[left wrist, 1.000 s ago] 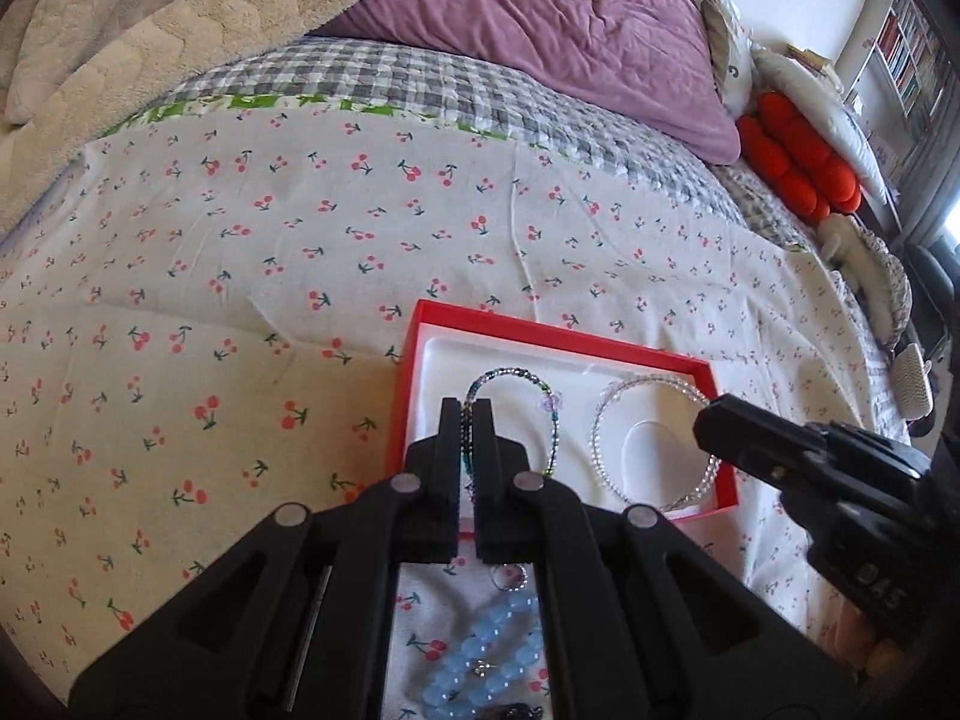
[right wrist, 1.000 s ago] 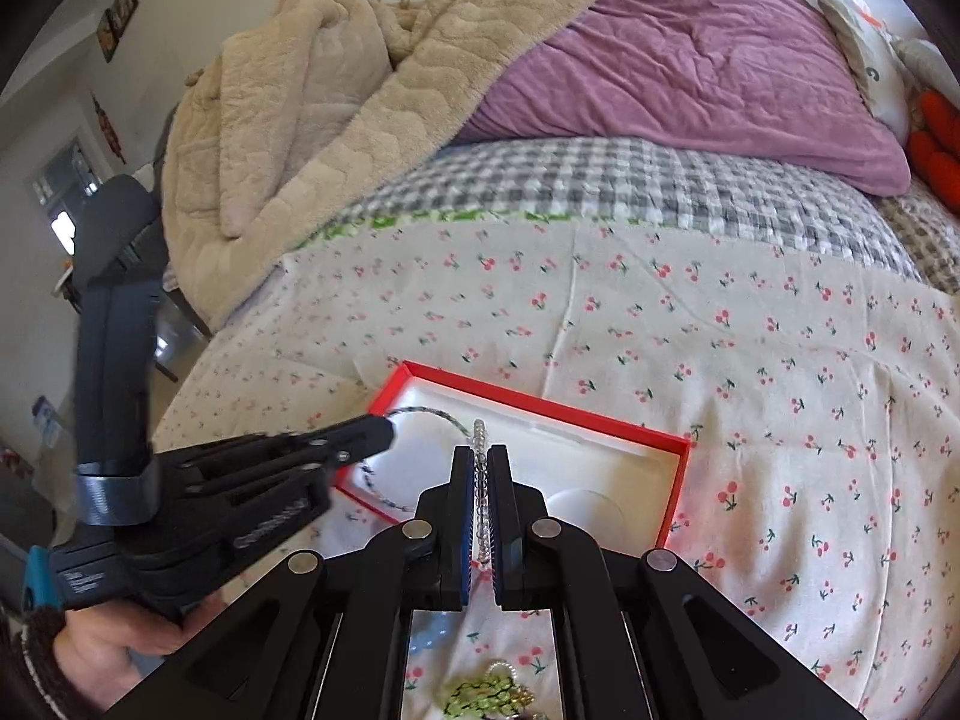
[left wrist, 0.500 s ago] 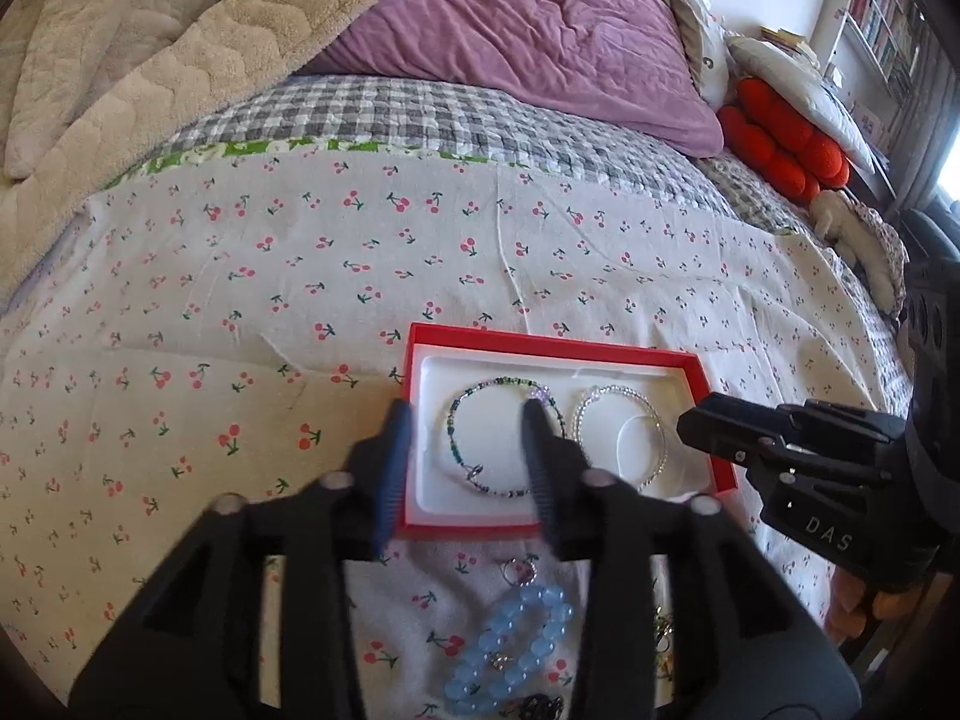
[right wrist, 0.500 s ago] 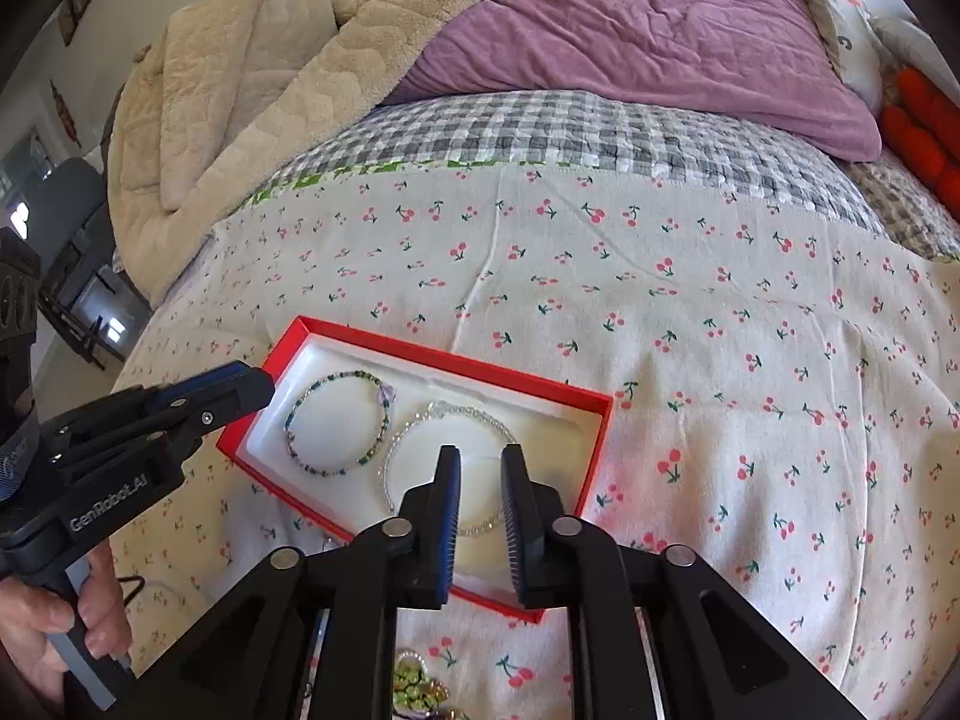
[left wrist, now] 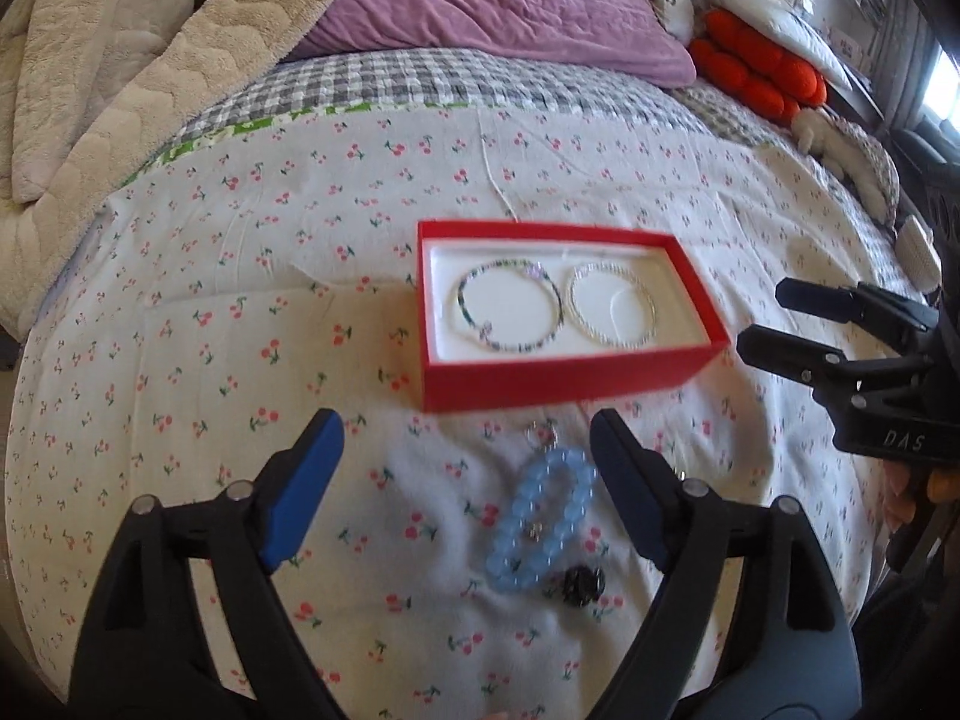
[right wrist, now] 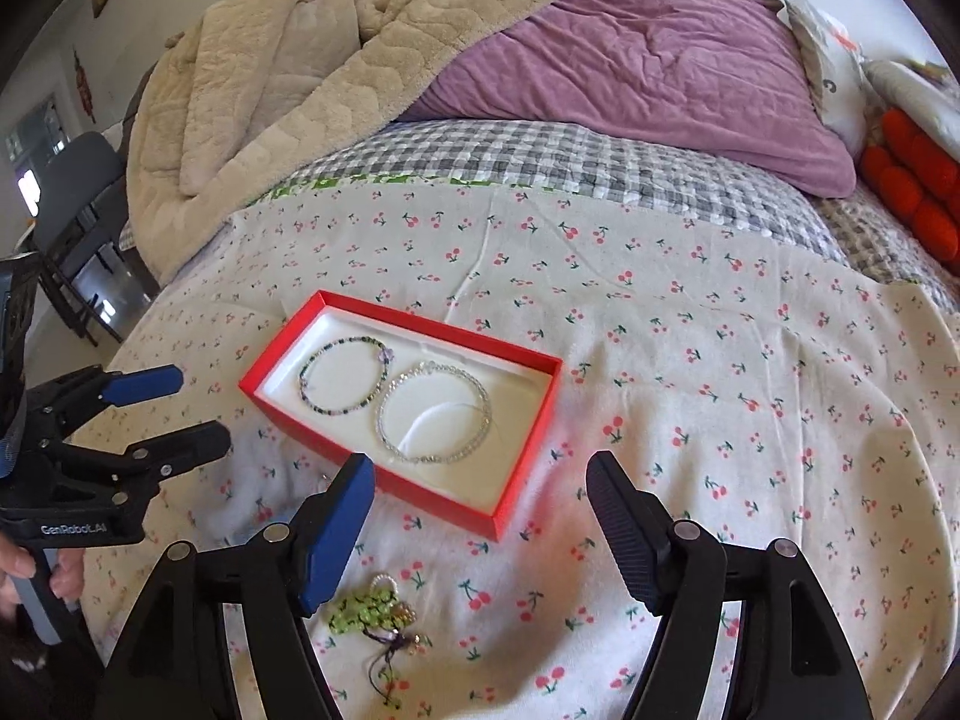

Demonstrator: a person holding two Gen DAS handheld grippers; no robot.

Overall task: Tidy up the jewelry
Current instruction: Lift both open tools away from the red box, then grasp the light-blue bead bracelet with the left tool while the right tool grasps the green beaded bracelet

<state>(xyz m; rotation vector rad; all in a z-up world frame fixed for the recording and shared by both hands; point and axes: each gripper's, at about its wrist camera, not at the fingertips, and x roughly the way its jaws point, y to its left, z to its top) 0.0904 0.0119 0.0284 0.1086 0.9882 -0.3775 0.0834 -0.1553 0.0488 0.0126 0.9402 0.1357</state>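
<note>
Left gripper [left wrist: 462, 450]: "GenRobot.AI" marking, jaws wide, empty; blue bead bracelet [left wrist: 540, 519] between fingers. Right gripper [right wrist: 480, 492]: "DAS" marking, wide, empty; red box [right wrist: 528, 456] ahead.

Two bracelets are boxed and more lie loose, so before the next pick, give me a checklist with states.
1. Left gripper open, holding nothing: ok.
2. Right gripper open, holding nothing: ok.
3. Blue bead bracelet flat on the cherry sheet, in front of the left gripper: ok.
4. Green bead piece reachable: ok, but tangled with a purple cord.
5. Free space in the red box: cannot tell.
</note>
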